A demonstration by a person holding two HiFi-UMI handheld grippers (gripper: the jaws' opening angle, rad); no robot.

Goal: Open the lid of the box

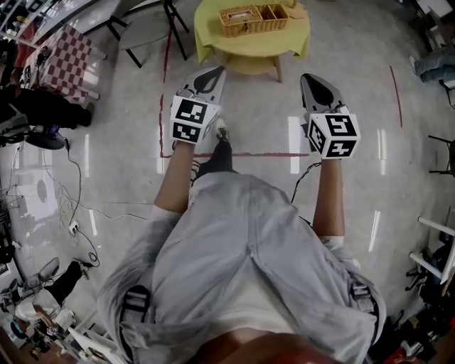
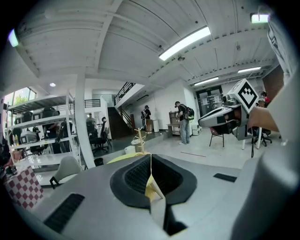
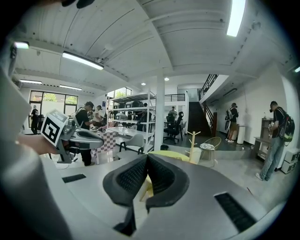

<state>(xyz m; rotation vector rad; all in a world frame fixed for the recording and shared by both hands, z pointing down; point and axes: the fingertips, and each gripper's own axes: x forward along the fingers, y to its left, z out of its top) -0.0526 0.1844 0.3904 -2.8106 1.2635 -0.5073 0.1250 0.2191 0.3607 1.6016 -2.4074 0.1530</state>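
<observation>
A wicker box [image 1: 252,19] with compartments rests on a round yellow table [image 1: 213,39] at the top of the head view, its lid not clearly made out. Both grippers are held out at waist height, short of the table. My left gripper [image 1: 210,75] points toward the table's left side; its jaws are shut with nothing between them [image 2: 151,159]. My right gripper [image 1: 316,84] points toward the table's right side, also shut and empty [image 3: 147,161]. A sliver of the yellow table [image 3: 176,154] shows past the right jaws.
A red tape line [image 1: 249,153] crosses the shiny floor under my arms. A checkered table [image 1: 64,60] and a grey chair [image 1: 146,28] stand at the left, cables [image 1: 75,192] trail on the floor. A wooden coat stand [image 3: 193,140] and people are farther off.
</observation>
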